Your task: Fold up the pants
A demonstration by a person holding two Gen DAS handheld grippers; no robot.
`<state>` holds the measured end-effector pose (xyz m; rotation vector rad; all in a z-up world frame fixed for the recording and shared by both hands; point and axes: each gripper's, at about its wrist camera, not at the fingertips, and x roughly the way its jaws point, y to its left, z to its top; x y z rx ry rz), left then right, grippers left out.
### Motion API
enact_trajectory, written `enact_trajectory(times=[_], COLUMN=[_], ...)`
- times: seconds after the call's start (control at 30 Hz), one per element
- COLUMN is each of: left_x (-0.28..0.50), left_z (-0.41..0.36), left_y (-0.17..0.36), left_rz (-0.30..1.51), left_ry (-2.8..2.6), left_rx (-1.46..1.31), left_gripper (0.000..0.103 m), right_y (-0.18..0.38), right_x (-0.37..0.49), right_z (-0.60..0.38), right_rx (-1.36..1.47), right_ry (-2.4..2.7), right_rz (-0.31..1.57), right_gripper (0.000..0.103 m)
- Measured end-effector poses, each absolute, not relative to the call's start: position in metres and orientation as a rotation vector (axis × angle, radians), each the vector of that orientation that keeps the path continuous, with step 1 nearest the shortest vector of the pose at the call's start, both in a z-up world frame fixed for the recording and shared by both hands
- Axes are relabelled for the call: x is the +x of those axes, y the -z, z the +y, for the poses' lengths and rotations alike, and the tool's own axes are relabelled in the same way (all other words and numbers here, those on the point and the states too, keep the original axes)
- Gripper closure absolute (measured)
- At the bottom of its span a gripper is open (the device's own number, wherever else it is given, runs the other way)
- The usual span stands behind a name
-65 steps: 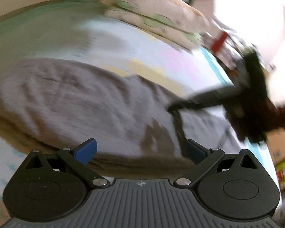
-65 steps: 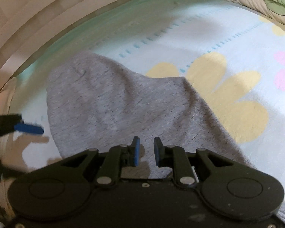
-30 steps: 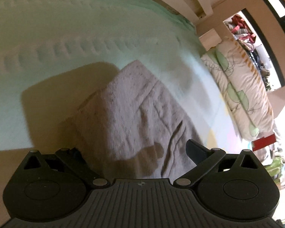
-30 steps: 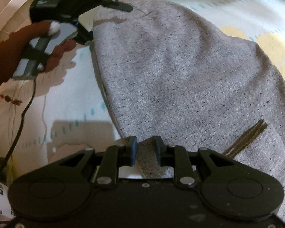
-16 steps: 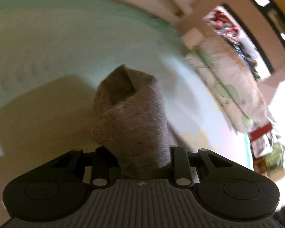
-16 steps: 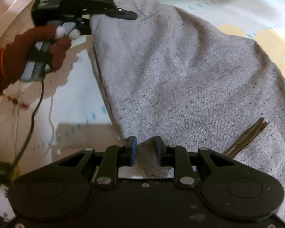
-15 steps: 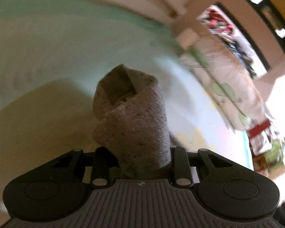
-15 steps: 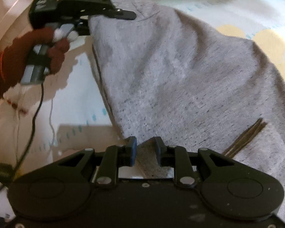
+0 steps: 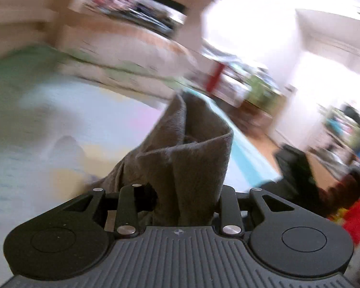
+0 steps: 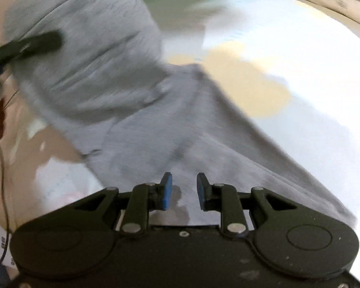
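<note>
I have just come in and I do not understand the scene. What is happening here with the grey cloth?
A person is folding grey pants on a bed with a flower-print sheet, using a hand-held gripper in each hand. The left gripper is shut on a bunched end of the pants and holds it lifted above the sheet. The right gripper has its jaws apart, with nothing visibly clamped, low over the part of the pants that lies on the sheet. The pictures are blurred by motion.

I see the pants (image 9: 180, 168) as grey knit cloth, matt and slightly rough. Each claw (image 10: 184, 190) shows matt black plastic, shiny metal pivots and blue pads (image 10: 167, 192).
</note>
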<state>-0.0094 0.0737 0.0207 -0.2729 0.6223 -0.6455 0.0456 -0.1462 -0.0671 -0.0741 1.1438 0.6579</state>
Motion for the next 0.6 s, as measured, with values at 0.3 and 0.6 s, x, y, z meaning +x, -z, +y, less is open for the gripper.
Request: enact_trajectory(times=[0.3, 0.6], left_x=[0.036, 0.043], left_z=[-0.061, -0.03], left_y=[0.068, 0.033], left_rz=[0.94, 0.8], left_ry=[0.934, 0.921], left_rx=[-0.323, -0.271], left_gripper=[0.047, 0.029], right_y=[0.087, 0.101], right_x=[0.002, -0.039], right_z=[-0.233, -0.282], right_rx=[-0.032, 0.21], right_ry=[-0.396, -0.217], right_rz=[1.184, 1.131], right_gripper=[0.076, 0.074])
